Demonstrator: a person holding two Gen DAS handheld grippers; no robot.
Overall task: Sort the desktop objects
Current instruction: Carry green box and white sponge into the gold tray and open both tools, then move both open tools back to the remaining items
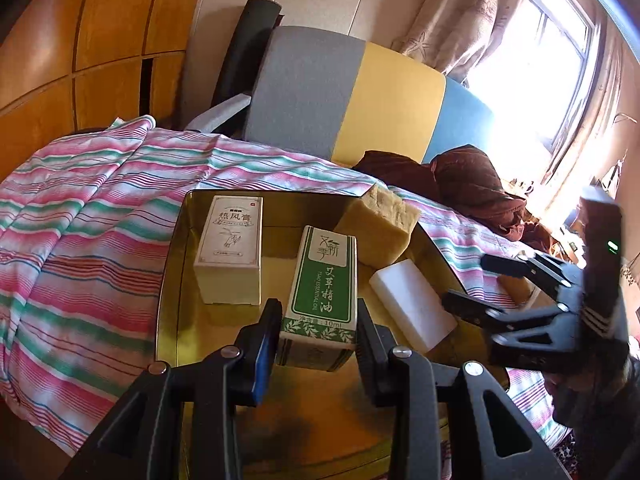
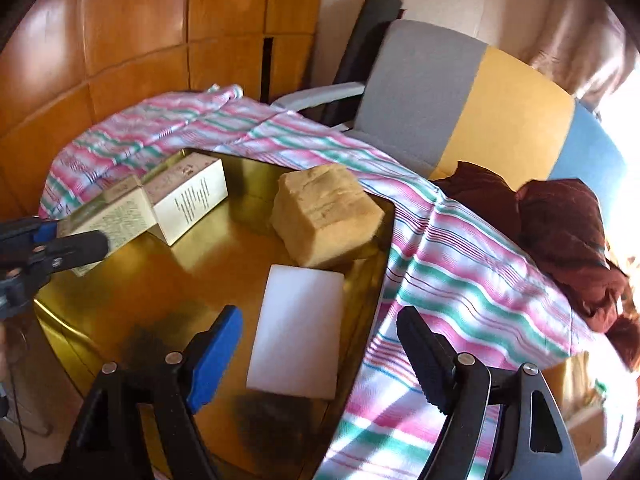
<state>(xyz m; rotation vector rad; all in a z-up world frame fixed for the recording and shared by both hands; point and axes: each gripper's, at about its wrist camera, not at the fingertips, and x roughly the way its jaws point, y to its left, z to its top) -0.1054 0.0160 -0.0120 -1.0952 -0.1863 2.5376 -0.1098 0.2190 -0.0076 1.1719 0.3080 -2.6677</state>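
Green-and-white cardboard essential-oil box (image 1: 320, 296), lying in the gold metal tray (image 1: 188, 320), is sitting between the left gripper (image 1: 318, 328)'s barely parted fingers and risking slipping, while the right gripper (image 2: 320, 344) is gaping wide.

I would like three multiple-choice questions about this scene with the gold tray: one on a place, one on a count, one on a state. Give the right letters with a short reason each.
1. Where does the white block lie?
A. on the chair
B. in the gold tray
C. on the striped cloth

2. How many things are in the tray?
A. two
B. four
C. six

3. How is the right gripper?
A. open, holding nothing
B. shut on the white block
C. shut on the brown block

Key: 1 B, it rests on the tray floor. 2 B, the cream box, the green box, the brown block, the white block. 3 A, its fingers stand wide apart.
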